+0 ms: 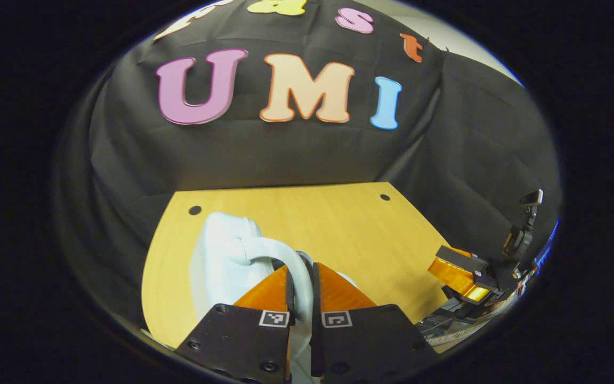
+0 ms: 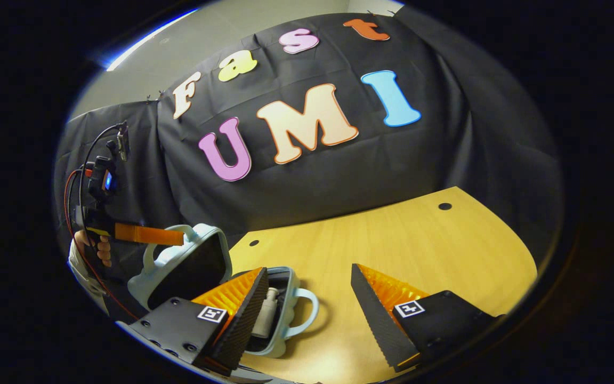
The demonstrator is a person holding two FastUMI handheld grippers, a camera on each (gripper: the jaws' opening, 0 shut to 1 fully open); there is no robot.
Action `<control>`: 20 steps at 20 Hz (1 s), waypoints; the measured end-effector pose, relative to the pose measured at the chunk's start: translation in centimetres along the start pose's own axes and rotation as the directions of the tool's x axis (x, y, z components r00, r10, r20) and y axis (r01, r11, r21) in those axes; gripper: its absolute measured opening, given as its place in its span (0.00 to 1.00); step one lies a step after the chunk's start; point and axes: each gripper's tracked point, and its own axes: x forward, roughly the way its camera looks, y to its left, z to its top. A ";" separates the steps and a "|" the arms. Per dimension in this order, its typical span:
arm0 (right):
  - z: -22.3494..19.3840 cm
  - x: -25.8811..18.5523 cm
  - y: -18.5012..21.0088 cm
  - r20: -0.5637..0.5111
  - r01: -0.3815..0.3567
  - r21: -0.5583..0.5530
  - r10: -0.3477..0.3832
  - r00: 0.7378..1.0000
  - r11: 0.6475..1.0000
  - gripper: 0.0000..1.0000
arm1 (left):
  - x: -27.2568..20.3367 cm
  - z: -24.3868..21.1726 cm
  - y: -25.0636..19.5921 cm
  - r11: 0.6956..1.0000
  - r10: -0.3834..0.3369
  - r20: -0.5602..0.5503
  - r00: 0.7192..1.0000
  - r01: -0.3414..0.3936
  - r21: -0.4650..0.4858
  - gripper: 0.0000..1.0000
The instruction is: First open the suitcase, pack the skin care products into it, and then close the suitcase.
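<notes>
The left gripper (image 1: 300, 290) has its jaws clamped on the smooth, rounded handle (image 1: 285, 256) of the suitcase lid (image 1: 221, 256), a pale hard shell rising just ahead of the jaws. In the right gripper view the lid (image 2: 190, 266) stands tilted up over the open suitcase (image 2: 280, 314), which lies on the wood-grain counter (image 2: 392, 240) beside the near jaw. A white bottle (image 2: 267, 312) of skin care lies inside. The right gripper (image 2: 309, 304) has ridged jaws spread wide apart, holding nothing.

recording booth | black cloth wall (image 1: 285, 154) | wooden table (image 2: 408, 245)
</notes>
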 end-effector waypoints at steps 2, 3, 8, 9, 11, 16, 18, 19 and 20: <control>0.3 -0.7 -1.3 0.009 0.026 0.002 -0.026 1.000 1.000 0.98 | 1.7 -1.2 -1.7 0.999 -0.025 -0.039 0.999 0.026 0.018 0.09; 0.5 -1.0 -2.0 0.012 0.037 0.003 -0.037 0.999 0.999 0.98 | 2.7 -2.0 -2.4 0.999 -0.033 -0.061 0.998 0.035 0.023 0.10; 0.9 -2.6 -4.9 0.015 0.088 0.007 -0.088 0.996 0.996 0.98 | 7.0 -7.4 -5.6 0.997 -0.074 -0.190 0.979 0.079 0.017 0.10; 0.9 -2.9 -5.4 0.013 0.097 0.007 -0.097 0.995 0.995 0.98 | 7.6 -8.3 -6.1 0.997 -0.077 -0.212 0.974 0.082 0.013 0.10; 0.8 -3.3 -6.4 0.007 0.111 0.005 -0.111 0.994 0.994 0.98 | 8.6 -9.6 -6.8 0.997 -0.076 -0.238 0.968 0.080 0.009 0.10; 1.4 -4.1 -7.8 0.010 0.127 -0.004 -0.127 0.992 0.992 0.98 | 9.6 -8.5 -7.9 0.997 -0.028 -0.193 0.981 0.041 0.066 0.48; 2.2 -4.3 -7.9 0.023 0.125 -0.006 -0.125 0.992 0.992 0.98 | 9.1 -5.1 -8.1 0.990 0.028 -0.064 0.998 -0.018 0.141 0.48; 2.9 -4.4 -7.8 0.038 0.122 -0.006 -0.121 0.992 0.993 0.98 | 8.4 -3.0 -8.2 0.985 0.055 0.016 0.998 -0.057 0.160 0.51; 3.7 -4.4 -7.6 0.056 0.119 -0.010 -0.118 0.991 0.993 0.98 | 7.8 -0.7 -8.6 0.983 0.062 0.112 0.992 -0.081 0.166 0.55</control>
